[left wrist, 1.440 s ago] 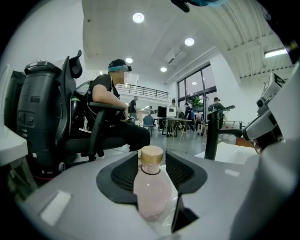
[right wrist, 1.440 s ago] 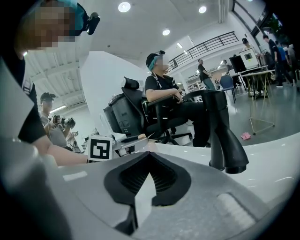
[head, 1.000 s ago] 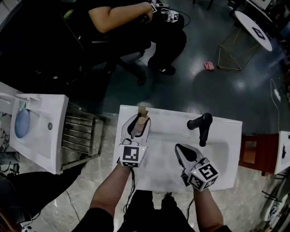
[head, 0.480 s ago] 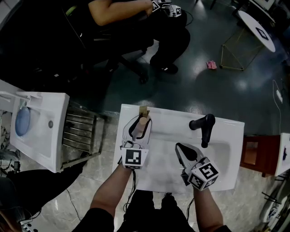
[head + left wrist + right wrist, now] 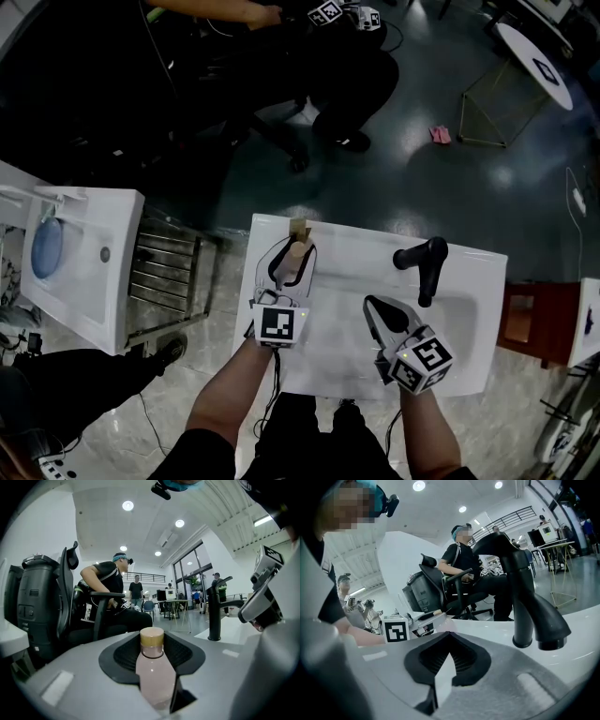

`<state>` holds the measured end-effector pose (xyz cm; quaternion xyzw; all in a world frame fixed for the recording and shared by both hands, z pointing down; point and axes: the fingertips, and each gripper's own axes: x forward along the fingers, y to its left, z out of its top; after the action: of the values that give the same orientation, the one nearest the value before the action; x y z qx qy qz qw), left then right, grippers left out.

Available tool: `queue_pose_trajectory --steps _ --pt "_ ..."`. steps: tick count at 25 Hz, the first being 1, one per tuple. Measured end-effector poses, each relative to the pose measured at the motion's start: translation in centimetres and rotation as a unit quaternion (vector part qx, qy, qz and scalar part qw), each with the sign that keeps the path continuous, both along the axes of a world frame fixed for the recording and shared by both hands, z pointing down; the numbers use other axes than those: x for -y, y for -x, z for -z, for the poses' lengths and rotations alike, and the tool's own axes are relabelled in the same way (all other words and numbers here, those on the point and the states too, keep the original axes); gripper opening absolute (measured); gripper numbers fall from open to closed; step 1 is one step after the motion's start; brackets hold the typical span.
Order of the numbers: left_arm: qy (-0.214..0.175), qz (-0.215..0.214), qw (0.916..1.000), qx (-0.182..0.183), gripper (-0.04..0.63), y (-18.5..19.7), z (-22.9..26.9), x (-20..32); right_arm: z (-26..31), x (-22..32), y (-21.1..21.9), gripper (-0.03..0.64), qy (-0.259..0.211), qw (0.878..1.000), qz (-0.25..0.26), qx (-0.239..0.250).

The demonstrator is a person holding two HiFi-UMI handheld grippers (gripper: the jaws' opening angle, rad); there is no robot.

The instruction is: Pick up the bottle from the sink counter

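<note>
A pale pink bottle (image 5: 153,677) with a tan cap stands upright at the back left of the white sink counter (image 5: 352,251). My left gripper (image 5: 289,246) is closed round its body, one jaw on each side, and the cap sticks out past the fingertips. In the head view the bottle (image 5: 294,261) shows between those jaws. My right gripper (image 5: 373,305) hovers over the counter's middle, shut and empty, to the near left of the black faucet (image 5: 422,267). In the right gripper view the faucet (image 5: 520,597) rises close on the right.
The basin (image 5: 455,323) lies under the faucet at the counter's right. A second white sink unit (image 5: 80,267) and a metal rack (image 5: 169,281) stand to the left. A person sits in an office chair (image 5: 309,66) beyond the counter. A brown stool (image 5: 530,323) is at right.
Both grippers stay nearly where they were, the left one still round the bottle. The seated person's arm beyond the counter has shifted.
</note>
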<state>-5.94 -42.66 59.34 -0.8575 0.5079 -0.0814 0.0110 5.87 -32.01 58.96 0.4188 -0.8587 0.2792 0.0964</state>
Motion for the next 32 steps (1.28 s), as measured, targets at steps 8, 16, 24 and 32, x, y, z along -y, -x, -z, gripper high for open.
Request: queue_pose_trajectory --steps 8,16,24,32 --pt "0.001 -0.001 1.0 -0.002 0.152 0.1 -0.4 0.6 -0.6 0.0 0.2 0.0 0.001 1.0 -0.002 0.002" --pt "-0.013 -0.017 0.9996 -0.02 0.153 -0.5 0.1 0.7 -0.8 0.2 0.6 0.0 0.003 1.0 0.0 0.001" --pt "-0.016 -0.016 0.9997 -0.008 0.144 -0.6 0.0 0.7 -1.0 0.2 0.9 0.0 0.006 1.0 0.003 0.004" --pt "-0.02 -0.016 0.9996 -0.011 0.134 -0.6 0.1 0.6 -1.5 0.2 0.8 0.0 0.009 1.0 0.001 0.003"
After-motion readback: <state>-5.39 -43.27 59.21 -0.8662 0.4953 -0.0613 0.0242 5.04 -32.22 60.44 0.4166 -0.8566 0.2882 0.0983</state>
